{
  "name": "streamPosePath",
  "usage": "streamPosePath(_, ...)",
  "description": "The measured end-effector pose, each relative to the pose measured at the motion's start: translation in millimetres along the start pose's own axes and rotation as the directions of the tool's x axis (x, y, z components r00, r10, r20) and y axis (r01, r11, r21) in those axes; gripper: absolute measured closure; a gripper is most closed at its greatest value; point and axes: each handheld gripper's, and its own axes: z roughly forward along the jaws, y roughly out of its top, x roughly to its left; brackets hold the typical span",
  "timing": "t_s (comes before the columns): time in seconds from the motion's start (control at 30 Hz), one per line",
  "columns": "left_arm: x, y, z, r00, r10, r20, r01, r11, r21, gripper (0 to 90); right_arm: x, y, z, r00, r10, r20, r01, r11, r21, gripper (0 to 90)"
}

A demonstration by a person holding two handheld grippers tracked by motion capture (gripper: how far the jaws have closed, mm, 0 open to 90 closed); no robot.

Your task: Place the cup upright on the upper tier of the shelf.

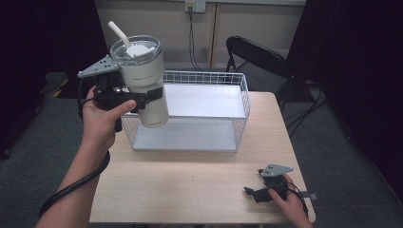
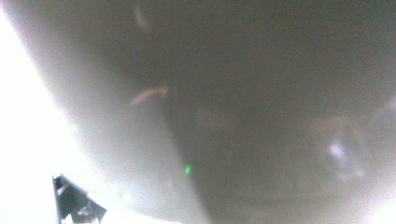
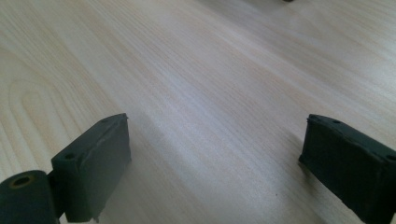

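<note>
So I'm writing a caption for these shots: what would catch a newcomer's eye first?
The white tumbler with its clear lid and straw, held up in the air by the left gripper above the left end of the wire basket. That white basket sits empty at the back of the wooden table. The right gripper rests low at the table's near right corner, jaws wide apart.

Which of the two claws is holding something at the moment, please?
The left claw: it is shut on the white tumbler, held up beside the wire basket. The right claw is open with nothing between its jaws, low over the table.
</note>
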Motion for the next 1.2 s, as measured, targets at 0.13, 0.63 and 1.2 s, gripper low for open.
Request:
streamPosePath(0.13, 4.1, 3.3, 2.5, 0.9999, -0.011, -0.013, 0.011, 0.9999, -0.006, 9.8, 0.1, -0.1, 0.0, 1.0000, 0.000, 0.000, 0.000, 1.000, 0.000, 7.7)
streamPosePath(0.63, 16.4, 11.0, 16.3, 0.9993, 0.001, -0.037, -0.002, 0.9998, -0.020, 9.8, 0.7, -1.0, -1.0, 1.0000, 0.001, 0.003, -0.001, 1.000, 0.000, 7.7)
streamPosePath(1.2, 31.0, 7.5, 37.9, 0.9967, -0.004, -0.081, 0.004, 1.0000, 0.001, 9.8, 1.1, -1.6, -1.8, 1.0000, 0.001, 0.002, -0.001, 1.000, 0.001, 7.7)
